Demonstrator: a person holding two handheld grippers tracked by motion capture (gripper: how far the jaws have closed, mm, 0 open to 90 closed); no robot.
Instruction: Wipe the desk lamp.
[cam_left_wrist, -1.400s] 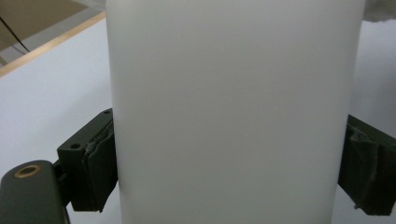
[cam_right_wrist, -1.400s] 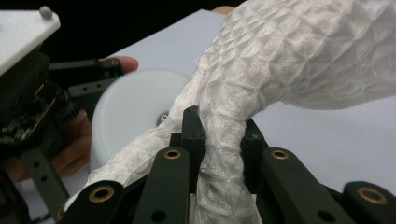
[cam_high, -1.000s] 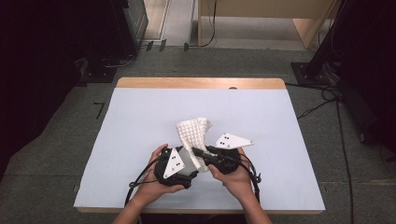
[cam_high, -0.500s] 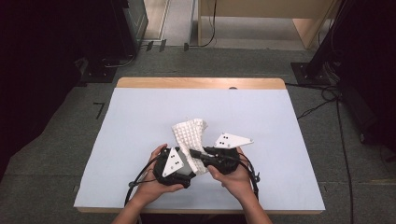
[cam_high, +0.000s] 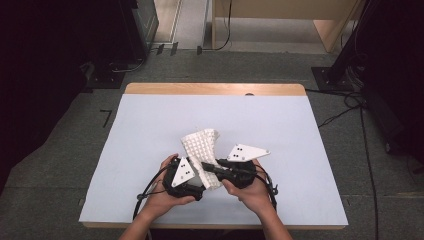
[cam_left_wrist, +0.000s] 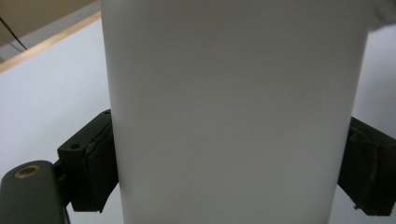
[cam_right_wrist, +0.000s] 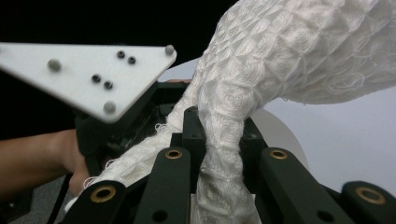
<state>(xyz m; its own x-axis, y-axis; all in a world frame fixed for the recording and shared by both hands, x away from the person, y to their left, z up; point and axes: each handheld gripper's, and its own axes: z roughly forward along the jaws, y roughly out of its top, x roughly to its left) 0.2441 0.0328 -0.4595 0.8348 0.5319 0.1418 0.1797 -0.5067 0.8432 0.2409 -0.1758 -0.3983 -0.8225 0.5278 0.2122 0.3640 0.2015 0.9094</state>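
From where I stand, the white waffle-weave cloth (cam_high: 201, 150) sits near the six o'clock edge of the pale blue-white table top (cam_high: 150, 125), caught between two hands. The left gripper (cam_high: 192, 179), its black jaws set apart, clamps a smooth white cylinder-like object (cam_left_wrist: 233, 116) on both sides; in the left gripper view the pads press its flanks. What that object is I cannot tell; the cloth seems draped over or round it. The right gripper (cam_high: 207, 166), coming in from about four o'clock, has its jaws pinched tight on a bunched fold of the cloth, which in the right gripper view (cam_right_wrist: 219, 154) twists up between the black fingers and fans out toward one o'clock.

The risks, as I judge them:
- The pinch takes only a narrow twist of loose weave; a hard pull could slide the fold out or snag and draw threads, already fraying at the edge.
- The smooth white object offers little friction; a tug on the cloth could rotate it or slip it from the left pads.
- The grey three-cornered plate (cam_high: 248, 152) and the two bodies sit very close, so they could knock together.

No brand, label or readable writing shows anywhere.
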